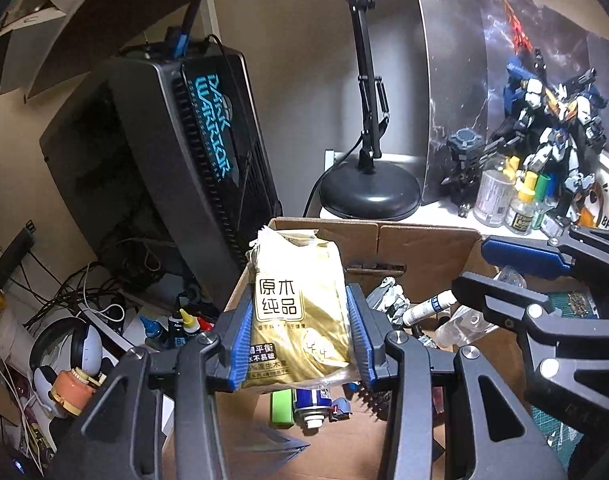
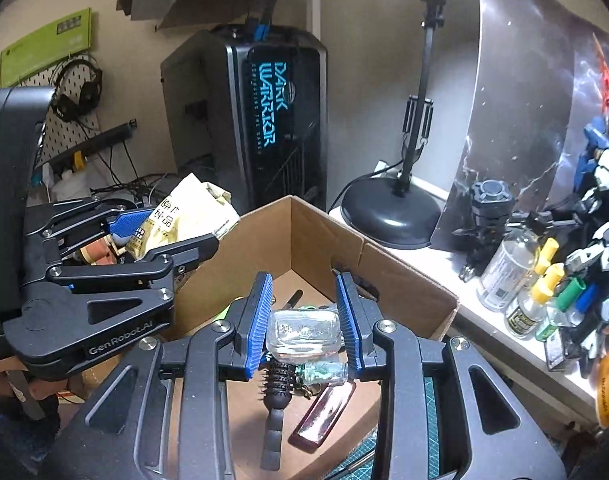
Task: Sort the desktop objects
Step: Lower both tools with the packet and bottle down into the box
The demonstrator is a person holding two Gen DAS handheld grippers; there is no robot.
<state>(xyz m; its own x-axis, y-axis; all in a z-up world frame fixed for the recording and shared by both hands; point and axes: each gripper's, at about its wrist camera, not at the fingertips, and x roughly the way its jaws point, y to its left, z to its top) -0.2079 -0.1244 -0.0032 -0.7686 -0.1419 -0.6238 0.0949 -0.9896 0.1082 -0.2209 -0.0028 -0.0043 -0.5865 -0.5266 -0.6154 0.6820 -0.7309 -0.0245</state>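
Over at the left, the left gripper (image 1: pixel 300 340) has its jaws closed on a crinkled gold tissue pack with printed characters (image 1: pixel 300 304), held above the near-left edge of the open brown cardboard box (image 2: pixel 404 280). Beside it, the right gripper (image 2: pixel 304 320) has its jaws pinched against a small clear glass bottle (image 2: pixel 304 330), hanging over the box's middle. Down inside already lie a black round hairbrush (image 2: pixel 278 396), a green block (image 1: pixel 282 408) and a blue-labelled spray can (image 1: pixel 314 404). Further right, clear bottles with yellow caps (image 2: pixel 524 304) stand on the white counter (image 2: pixel 500 332), so sorting looks partly done, by my reckoning.
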